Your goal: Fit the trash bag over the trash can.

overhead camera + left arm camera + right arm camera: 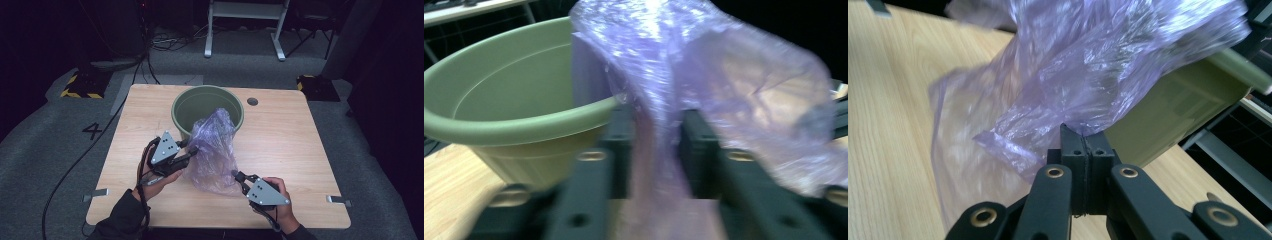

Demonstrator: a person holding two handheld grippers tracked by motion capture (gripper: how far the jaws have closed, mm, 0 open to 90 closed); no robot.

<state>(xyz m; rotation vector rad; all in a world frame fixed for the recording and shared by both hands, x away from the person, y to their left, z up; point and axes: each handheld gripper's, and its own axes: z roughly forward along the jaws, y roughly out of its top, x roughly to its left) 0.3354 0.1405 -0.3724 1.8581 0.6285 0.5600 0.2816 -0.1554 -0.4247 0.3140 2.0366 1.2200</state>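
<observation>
Purple plastic bag [212,152] hangs from the near rim of the green tub [183,116], its lower end on the table [300,150] at the tub's 6 o'clock. Right gripper [240,176] is clenched on the bag's bottom edge at its 5 o'clock; in the right gripper view the pads [1074,150] meet with film pinched between them. Left gripper [192,149] sits at the bag's 9 o'clock, jaws released, apart with a fold of bag hanging between. Left gripper view is motion-blurred; pad contact unclear. The bag hides part of the tub rim.
</observation>
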